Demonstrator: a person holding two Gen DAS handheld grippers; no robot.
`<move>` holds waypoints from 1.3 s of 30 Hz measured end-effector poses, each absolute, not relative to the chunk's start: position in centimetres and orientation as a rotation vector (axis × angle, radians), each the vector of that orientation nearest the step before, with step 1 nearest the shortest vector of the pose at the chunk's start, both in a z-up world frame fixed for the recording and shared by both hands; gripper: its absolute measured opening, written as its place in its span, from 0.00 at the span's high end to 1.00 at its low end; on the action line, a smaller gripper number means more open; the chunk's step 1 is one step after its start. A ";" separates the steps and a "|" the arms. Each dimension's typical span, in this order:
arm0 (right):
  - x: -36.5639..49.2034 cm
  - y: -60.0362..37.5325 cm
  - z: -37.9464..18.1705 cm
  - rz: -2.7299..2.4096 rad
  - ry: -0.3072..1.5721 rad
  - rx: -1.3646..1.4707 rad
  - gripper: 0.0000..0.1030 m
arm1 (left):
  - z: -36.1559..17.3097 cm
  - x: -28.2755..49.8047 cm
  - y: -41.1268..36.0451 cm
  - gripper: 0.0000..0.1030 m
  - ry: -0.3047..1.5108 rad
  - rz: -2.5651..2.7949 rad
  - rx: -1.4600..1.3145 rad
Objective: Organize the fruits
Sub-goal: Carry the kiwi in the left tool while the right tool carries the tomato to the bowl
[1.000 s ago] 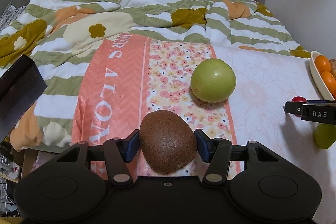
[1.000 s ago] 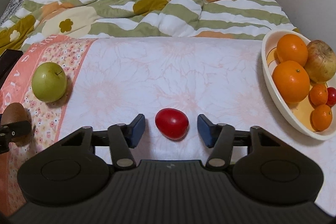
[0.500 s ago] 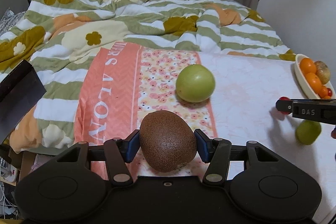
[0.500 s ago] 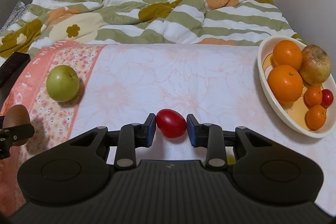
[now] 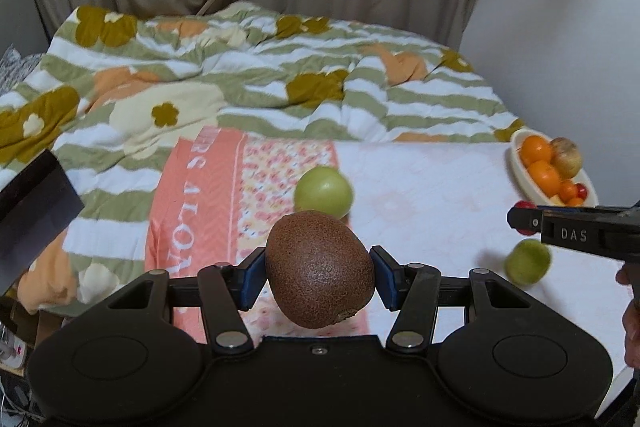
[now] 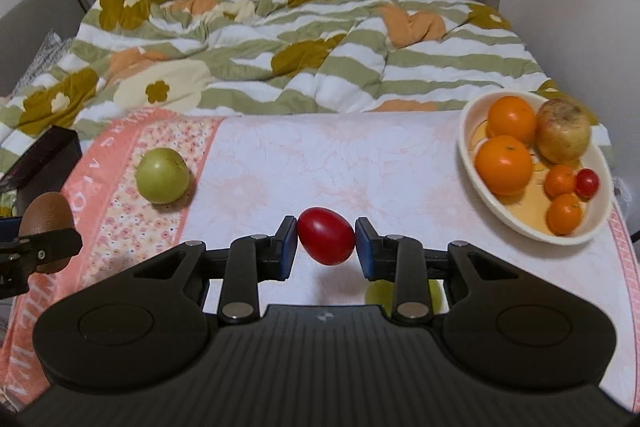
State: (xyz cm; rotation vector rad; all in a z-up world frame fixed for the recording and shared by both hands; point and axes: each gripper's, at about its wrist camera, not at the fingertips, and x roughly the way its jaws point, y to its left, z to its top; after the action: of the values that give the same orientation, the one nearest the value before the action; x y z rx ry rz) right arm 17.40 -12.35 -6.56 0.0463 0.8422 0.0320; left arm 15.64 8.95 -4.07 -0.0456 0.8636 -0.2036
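Note:
My left gripper (image 5: 319,271) is shut on a brown kiwi (image 5: 320,269) and holds it above the bed cloth; the kiwi also shows at the left edge of the right wrist view (image 6: 49,217). My right gripper (image 6: 326,243) is shut on a red tomato (image 6: 326,241), lifted above the white cloth. A large green apple (image 6: 162,175) lies on the floral strip, and it shows in the left wrist view (image 5: 323,191) just beyond the kiwi. A small green fruit (image 5: 527,262) lies under my right gripper. A cream bowl (image 6: 520,223) at the right holds oranges, a brownish apple and a cherry tomato.
A rumpled striped floral quilt (image 6: 280,55) covers the far half of the bed. A dark box (image 5: 32,211) stands at the left edge. Curtains and a wall close off the back and right.
Both grippers have risen, lifting the kiwi and the tomato off the cloth. My right gripper closed on the tomato over the last second.

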 end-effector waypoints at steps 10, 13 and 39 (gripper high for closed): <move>11.9 -16.3 -2.9 -0.052 0.784 0.086 0.55 | -1.4 14.5 4.5 0.43 0.799 -0.324 -0.019; 10.7 -18.3 -2.3 -0.077 0.774 0.097 0.55 | -0.9 14.4 2.8 0.43 0.787 -0.356 -0.011; 16.9 -38.9 -3.6 0.076 0.778 0.084 0.55 | -2.1 18.4 -19.3 0.43 0.787 -0.311 -0.004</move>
State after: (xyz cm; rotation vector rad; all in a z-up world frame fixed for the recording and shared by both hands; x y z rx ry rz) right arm 16.87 -38.92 -3.57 0.0842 0.7776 0.0765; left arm 18.37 -19.35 -2.13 -0.0042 0.7868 -0.3107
